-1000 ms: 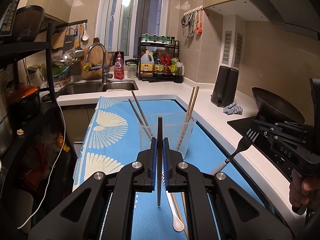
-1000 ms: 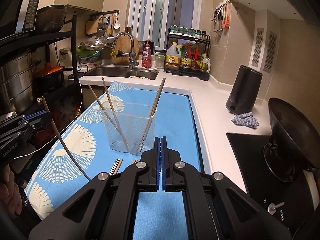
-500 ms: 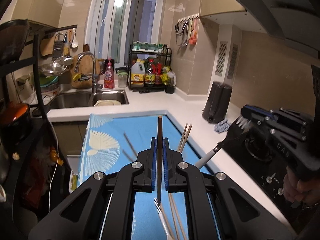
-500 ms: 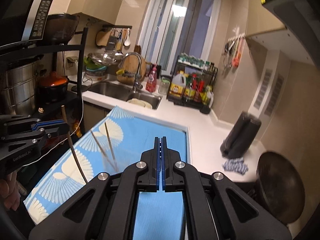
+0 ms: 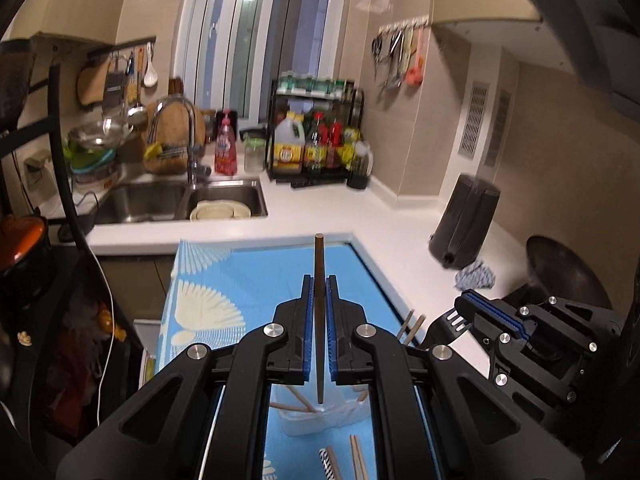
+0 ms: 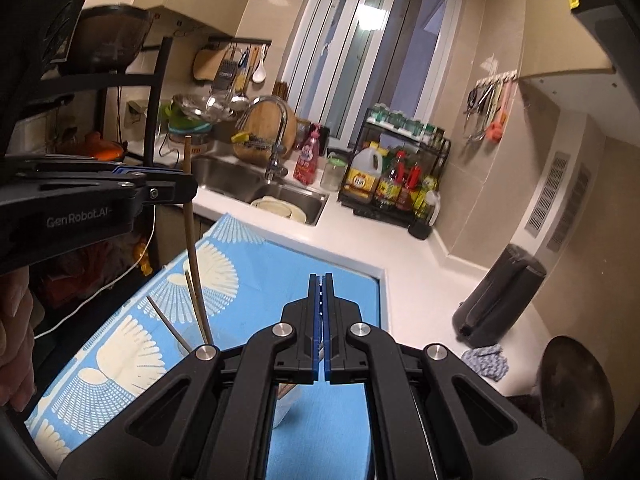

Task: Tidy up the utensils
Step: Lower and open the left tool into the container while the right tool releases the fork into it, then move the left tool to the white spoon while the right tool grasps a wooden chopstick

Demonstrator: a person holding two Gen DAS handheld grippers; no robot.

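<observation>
My left gripper (image 5: 319, 280) is shut on a brown chopstick (image 5: 319, 256) that stands upright between its blue pads. Its lower end hangs over the clear container (image 5: 316, 420), which holds several chopsticks. My right gripper (image 5: 466, 306) comes in from the right, shut on a black fork (image 5: 450, 318) whose tines point left. In the right wrist view the right gripper (image 6: 322, 278) shows its pads pressed together. There the left gripper (image 6: 186, 190) holds the chopstick (image 6: 193, 248) above the container's rim (image 6: 182, 346). A person's hand (image 6: 16, 320) grips the left tool.
A blue patterned mat (image 5: 248, 280) covers the counter, with loose chopsticks (image 5: 358, 460) and a striped handle (image 5: 330, 464) near its front. Behind are a sink (image 5: 224, 200) and bottle rack (image 5: 316, 148). A black kettle (image 5: 464, 220), a cloth (image 5: 476, 278) and a wok (image 5: 568, 272) stand right.
Both grippers have risen and tilted up, so the container has dropped to the bottom of both views. The right gripper with the fork has drawn closer to the left one.
</observation>
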